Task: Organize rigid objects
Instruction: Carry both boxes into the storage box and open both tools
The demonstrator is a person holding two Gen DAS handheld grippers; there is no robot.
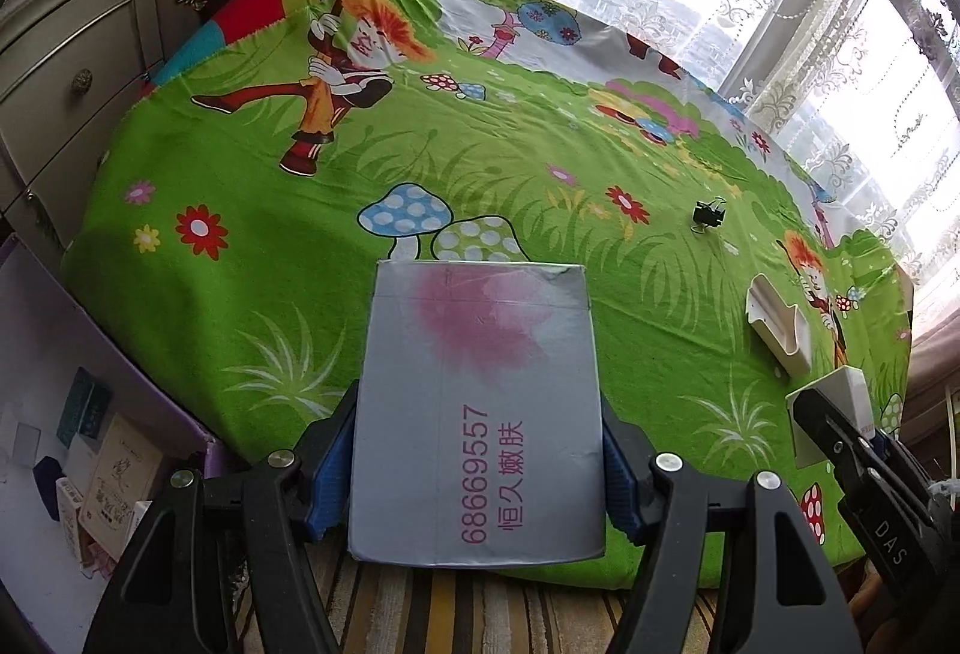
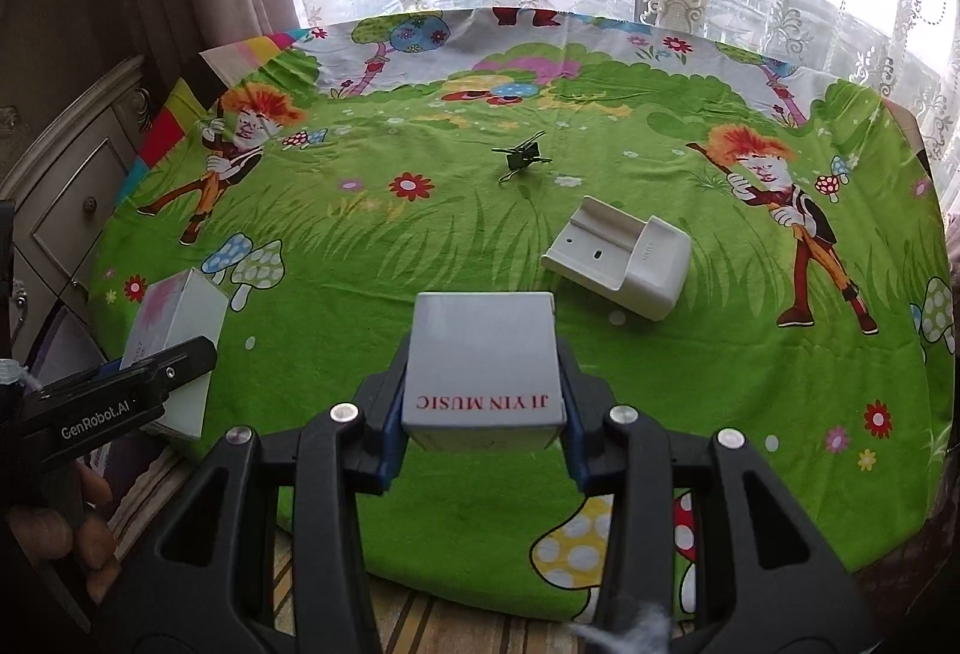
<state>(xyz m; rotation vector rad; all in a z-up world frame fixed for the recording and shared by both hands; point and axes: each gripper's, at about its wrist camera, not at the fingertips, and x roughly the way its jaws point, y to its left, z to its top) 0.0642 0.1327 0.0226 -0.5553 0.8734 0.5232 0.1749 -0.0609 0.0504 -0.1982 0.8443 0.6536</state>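
The table [image 2: 420,246] has a bright green cloth. The left claw [image 1: 474,468] is clamped on the big grey box [image 1: 474,414], over the table's near edge. The right claw [image 2: 483,402] is clamped on the small white box [image 2: 483,354]. Carry the 2 boxes level, squeezing tight, toward the purple bin [image 1: 90,354].

**Where things lie around me**

On the table [image 2: 420,246], the binder clip [image 2: 521,158] lies farthest from me, the wall holder [image 2: 621,258] nearer and to its right. My left gripper [image 1: 474,465] carries the flat box [image 1: 480,402]; my right gripper [image 2: 483,414] the small box [image 2: 483,354]. A cabinet [image 1: 66,72] stands left.
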